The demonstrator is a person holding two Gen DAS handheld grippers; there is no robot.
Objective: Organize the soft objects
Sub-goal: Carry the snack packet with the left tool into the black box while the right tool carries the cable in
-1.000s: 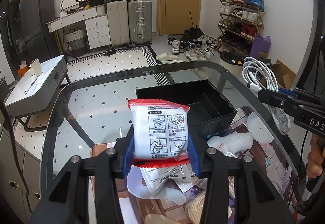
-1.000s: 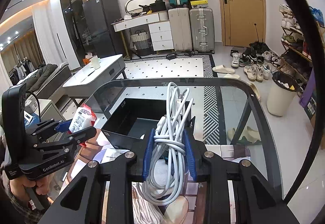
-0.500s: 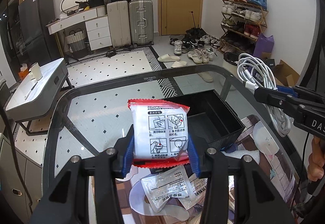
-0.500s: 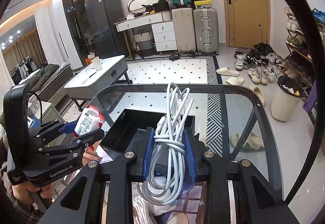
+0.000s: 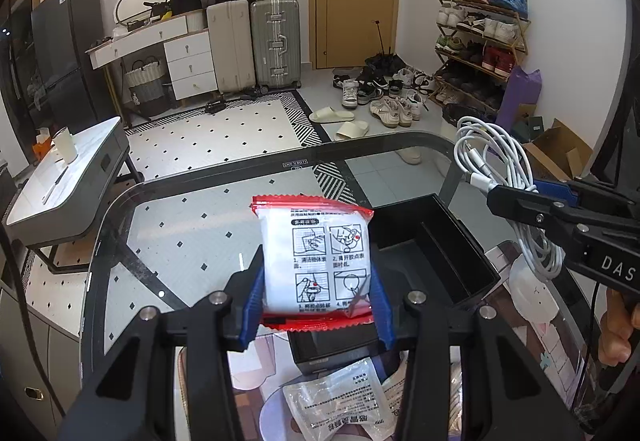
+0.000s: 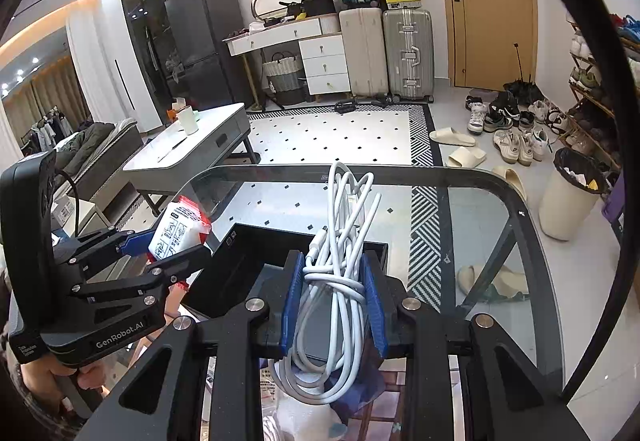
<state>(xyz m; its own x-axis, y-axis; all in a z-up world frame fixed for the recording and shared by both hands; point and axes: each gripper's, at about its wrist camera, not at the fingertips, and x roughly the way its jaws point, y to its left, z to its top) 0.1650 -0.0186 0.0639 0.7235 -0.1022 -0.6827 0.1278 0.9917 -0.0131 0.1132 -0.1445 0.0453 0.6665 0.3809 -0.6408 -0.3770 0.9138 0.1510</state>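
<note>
Packet (image 5: 314, 261) looked light and squishy (slippery film too), pinched mid-body by left hand-held gripper (image 5: 316, 299); right hand-held gripper (image 6: 334, 299) clamped floppy cable bundle (image 6: 340, 281), bin (image 5: 432, 253) at 2 o'clock.

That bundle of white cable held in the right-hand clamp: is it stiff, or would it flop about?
Probably floppy: the white coiled cable droops in loose loops below the right gripper. Its loops splay unevenly above, so it may shift or snag. It looks light, since a pinch at the middle carries it.

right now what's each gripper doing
left gripper: closed on the red-edged white sachet
right gripper: closed on the coiled white cable bundle
</note>
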